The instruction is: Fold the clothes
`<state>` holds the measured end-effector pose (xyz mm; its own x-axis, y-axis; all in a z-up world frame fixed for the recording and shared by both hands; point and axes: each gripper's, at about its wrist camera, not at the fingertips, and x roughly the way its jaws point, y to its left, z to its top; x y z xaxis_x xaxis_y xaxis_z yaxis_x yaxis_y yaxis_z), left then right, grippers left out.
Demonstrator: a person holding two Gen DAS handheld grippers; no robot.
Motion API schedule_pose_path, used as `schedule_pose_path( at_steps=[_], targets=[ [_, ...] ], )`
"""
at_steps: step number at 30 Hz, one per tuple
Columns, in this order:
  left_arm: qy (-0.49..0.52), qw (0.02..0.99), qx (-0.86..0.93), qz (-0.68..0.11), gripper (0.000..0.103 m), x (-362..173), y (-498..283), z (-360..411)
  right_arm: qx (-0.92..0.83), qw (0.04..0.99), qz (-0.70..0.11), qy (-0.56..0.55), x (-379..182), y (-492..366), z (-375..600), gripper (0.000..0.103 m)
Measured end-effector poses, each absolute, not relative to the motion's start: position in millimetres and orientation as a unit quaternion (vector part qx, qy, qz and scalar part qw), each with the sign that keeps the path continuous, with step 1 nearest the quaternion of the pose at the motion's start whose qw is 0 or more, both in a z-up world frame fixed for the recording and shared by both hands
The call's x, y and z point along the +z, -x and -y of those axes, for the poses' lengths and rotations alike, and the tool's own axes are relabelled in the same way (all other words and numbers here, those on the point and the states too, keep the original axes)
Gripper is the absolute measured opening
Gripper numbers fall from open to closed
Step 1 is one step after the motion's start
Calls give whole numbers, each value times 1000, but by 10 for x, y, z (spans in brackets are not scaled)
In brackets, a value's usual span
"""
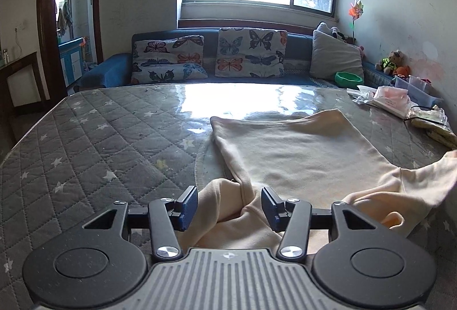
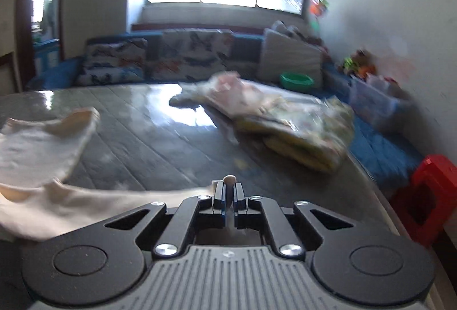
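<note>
Cloth is what both tools are busy with: a cream garment lies spread on the quilted table, its body flat and its near end bunched toward the person. The left gripper hangs over that bunched end with its jaws wide apart, a ridge of fabric rising between them but neither pad pressing on it, so it has nothing in its hold. I judge it is poised to pinch that ridge.

The right gripper is clenched on a thin edge of the garment, a nub of cloth poking out above the closed jaws. From there a strip runs off to the left, lifted clear of the table, most likely to draw a sleeve or corner taut for folding over. That view is blurred, so the grip's depth is unclear.

A plastic-wrapped bundle sits well apart, toward the far right of the table.
</note>
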<state>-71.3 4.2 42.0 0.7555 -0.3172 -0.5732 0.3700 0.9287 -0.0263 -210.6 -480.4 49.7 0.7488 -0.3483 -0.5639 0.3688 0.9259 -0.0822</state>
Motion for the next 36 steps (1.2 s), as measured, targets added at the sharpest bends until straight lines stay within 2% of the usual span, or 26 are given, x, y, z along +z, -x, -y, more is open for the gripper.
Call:
schedule_pose_path(
  at_steps=[5,7,11,14,24,25,27,28,32,36],
  targets=[
    [-54,936,-184,-296,53,415,708,-8,-228,909,-347,-33,192,2213,4898,12],
    [-58,936,-185,-295,53,413,701,8,-238,913,-330,-26,247,2240,4874,13],
    [-66,935,-185,-294,53,408,689,41,-205,932,-297,-29,409,2226,4750,21],
    [-72,935,-185,-293,53,404,679,66,-162,940,-296,-47,406,2124,4641,35],
    [-42,943,-141,-300,51,360,474,-146,-117,938,-314,-87,107,1875,4436,48],
    [-37,943,-135,-301,36,354,447,-178,-119,938,-315,-89,82,1865,4429,50],
    [-27,945,-123,-303,13,343,394,-241,-119,939,-312,-87,69,1861,4401,54],
    [-22,945,-117,-304,10,338,368,-272,-119,939,-311,-85,67,1859,4387,56],
    [2,950,-82,-302,8,332,293,-432,-120,940,-312,-69,49,1838,4320,63],
    [64,960,51,-268,8,412,486,-871,-116,940,-315,-58,40,1807,4285,70]
  ],
)
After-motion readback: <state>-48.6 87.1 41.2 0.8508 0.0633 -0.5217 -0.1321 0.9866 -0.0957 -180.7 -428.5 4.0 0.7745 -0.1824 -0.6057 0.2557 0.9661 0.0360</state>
